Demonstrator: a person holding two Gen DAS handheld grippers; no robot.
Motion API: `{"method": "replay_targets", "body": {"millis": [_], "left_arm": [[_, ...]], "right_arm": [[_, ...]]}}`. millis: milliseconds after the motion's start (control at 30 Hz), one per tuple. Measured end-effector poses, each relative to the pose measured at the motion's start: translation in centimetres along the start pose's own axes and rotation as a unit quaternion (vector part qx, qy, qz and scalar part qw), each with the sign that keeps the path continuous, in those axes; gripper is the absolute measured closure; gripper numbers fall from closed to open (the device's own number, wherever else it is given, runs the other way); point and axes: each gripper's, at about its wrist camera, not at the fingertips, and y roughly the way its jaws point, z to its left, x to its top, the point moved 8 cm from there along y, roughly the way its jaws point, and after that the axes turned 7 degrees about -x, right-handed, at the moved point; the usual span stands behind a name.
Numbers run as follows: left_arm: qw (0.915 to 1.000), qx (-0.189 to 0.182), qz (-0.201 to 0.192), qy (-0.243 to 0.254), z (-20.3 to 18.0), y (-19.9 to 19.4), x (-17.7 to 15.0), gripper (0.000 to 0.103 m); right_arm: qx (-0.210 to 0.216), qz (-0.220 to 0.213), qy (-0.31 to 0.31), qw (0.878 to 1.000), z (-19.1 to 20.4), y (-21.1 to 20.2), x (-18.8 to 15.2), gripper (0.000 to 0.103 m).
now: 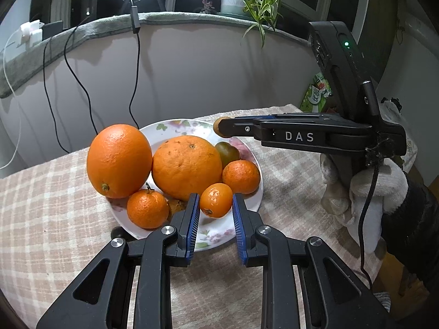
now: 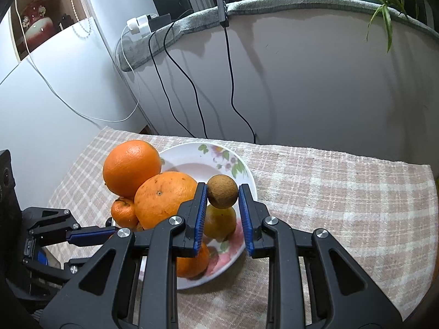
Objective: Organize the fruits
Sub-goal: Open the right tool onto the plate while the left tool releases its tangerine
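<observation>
A floral white plate [image 1: 247, 208] [image 2: 197, 156] on the checked cloth holds two large oranges [image 1: 119, 160] [image 1: 186, 166], small mandarins [image 1: 147, 208] [image 1: 241, 176] and a green-brown fruit [image 1: 227, 153]. My left gripper [image 1: 215, 203] is shut on a small orange kumquat [image 1: 216, 200] just above the plate's front. My right gripper [image 2: 222, 194] is shut on a small brown round fruit [image 2: 222, 191], held above the plate's right side; it also shows in the left wrist view [image 1: 219, 126].
The checked cloth [image 2: 329, 192] covers the table up to a pale wall with hanging black cables [image 2: 233, 82]. A potted plant [image 1: 241, 0] stands on the sill. A green packet [image 1: 315, 93] lies at the back right.
</observation>
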Motion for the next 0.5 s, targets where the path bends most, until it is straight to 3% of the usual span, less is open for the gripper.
{"method": "replay_targets", "body": {"millis": [300,433,500], "left_arm": [[1.0,0.002,-0.001,-0.002,0.21,-0.15,-0.02,0.08],[1.0,0.004,-0.002,-0.004,0.38,-0.27,-0.05,0.072],[1.0,0.005,-0.004,-0.004,0.49,-0.39,-0.08,0.067]], "right_arm": [[-0.001,0.001,0.005,1.0,0.08,0.32,-0.05,0.078],[-0.001,-0.007,0.007,1.0,0.19,0.22,0.04,0.046],[0.002,-0.007,0.007,1.0,0.38,0.18,0.0,0.045]]}}
